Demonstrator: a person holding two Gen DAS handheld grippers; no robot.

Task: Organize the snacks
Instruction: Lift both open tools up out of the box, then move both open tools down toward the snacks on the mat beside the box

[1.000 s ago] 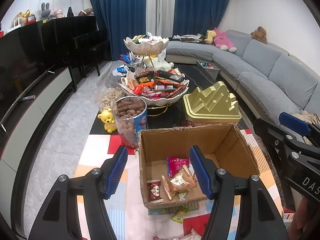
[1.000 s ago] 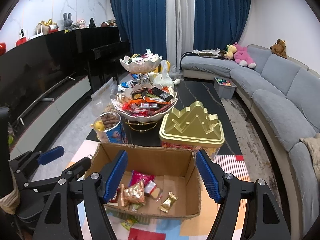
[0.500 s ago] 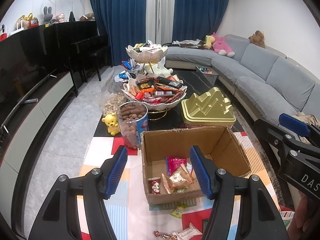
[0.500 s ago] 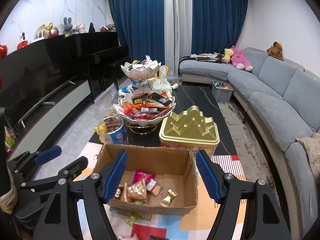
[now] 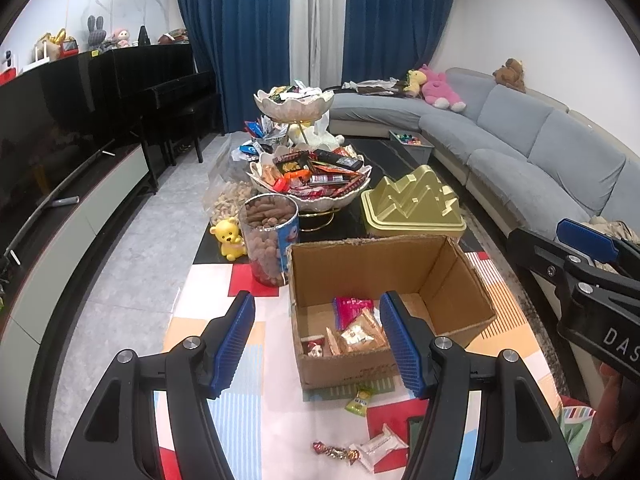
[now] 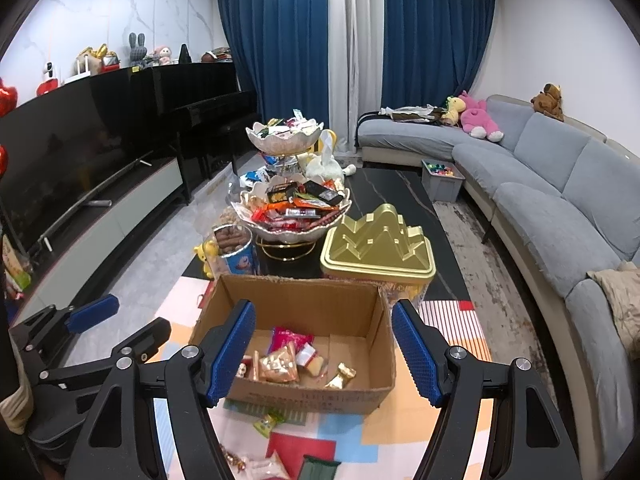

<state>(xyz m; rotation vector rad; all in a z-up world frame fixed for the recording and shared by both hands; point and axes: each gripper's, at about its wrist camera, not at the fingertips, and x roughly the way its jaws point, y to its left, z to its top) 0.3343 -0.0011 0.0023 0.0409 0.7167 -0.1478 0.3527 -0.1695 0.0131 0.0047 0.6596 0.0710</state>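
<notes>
Both grippers rise and pull back from the cardboard box (image 5: 384, 308), left gripper (image 5: 318, 344) and right gripper (image 6: 324, 350) spread empty, so drop straight onto the loose candies (image 5: 360, 450) at the mat's near edge.

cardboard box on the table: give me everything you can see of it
The cardboard box is plain brown corrugated, open-topped, with a ragged torn rim and faint print on its near wall. It sits upright on the colourful patterned mat, over a green striped sheet. A few wrapped snacks lie inside toward its left half; the rest of the floor is bare. Neither gripper touches it.
</notes>
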